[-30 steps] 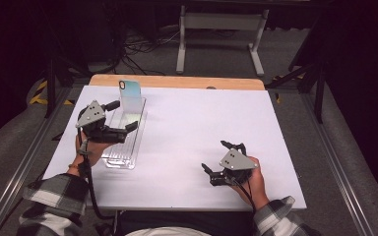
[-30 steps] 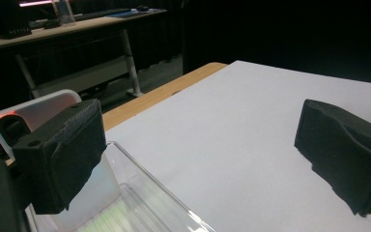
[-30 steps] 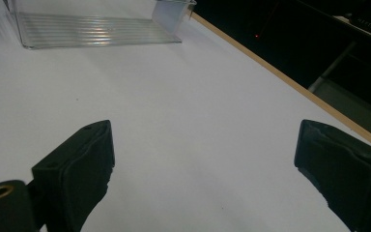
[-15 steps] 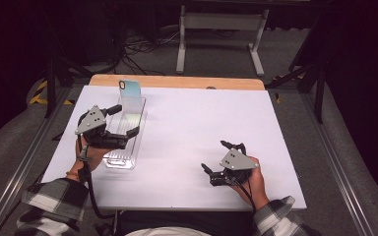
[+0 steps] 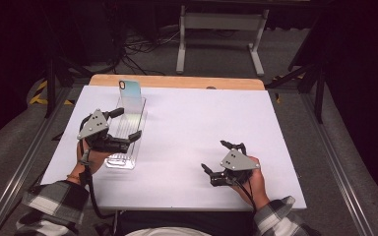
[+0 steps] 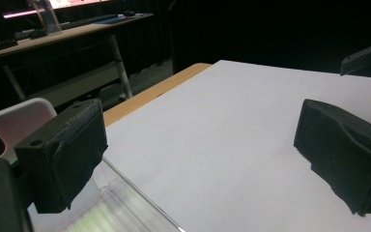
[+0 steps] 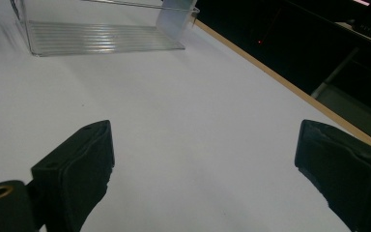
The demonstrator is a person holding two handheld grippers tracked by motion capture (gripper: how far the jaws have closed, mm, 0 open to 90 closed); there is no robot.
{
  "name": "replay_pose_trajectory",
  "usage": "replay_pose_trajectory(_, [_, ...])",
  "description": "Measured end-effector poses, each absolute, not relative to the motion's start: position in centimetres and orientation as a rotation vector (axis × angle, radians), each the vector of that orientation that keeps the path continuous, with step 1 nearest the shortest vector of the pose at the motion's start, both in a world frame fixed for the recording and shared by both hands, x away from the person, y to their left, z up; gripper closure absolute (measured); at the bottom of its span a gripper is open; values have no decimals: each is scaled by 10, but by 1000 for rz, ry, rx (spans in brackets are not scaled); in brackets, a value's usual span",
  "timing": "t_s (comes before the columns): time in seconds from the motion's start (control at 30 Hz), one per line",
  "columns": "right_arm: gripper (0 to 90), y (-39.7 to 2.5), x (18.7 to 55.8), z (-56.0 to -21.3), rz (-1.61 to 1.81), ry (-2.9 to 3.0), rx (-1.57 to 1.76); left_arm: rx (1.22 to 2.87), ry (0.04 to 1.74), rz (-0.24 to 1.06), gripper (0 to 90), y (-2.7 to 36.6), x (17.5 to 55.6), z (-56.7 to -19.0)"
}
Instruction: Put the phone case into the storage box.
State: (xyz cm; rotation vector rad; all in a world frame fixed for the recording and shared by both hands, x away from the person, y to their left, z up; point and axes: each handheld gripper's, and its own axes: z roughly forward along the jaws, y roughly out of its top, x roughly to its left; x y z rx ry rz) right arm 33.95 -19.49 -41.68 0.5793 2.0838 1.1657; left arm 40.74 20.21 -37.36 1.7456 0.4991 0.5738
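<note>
Left gripper, jaws apart, has drawn back toward 6 o'clock along the clear tray | phone upright at tray's 12 o'clock end | right gripper apart, unmoved on counter | likely release.

left gripper | I see it drawn back toward my side along the clear tray since a second ago | now over the tray's near half | jaws wide apart, as before
</note>
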Motion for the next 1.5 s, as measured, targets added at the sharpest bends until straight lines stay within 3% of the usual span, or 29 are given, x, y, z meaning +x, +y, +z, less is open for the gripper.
replay_pose_trajectory(1.5, [75,-193,335,-414,1191,2085,543,1749,461,582,32,188,376,-385])
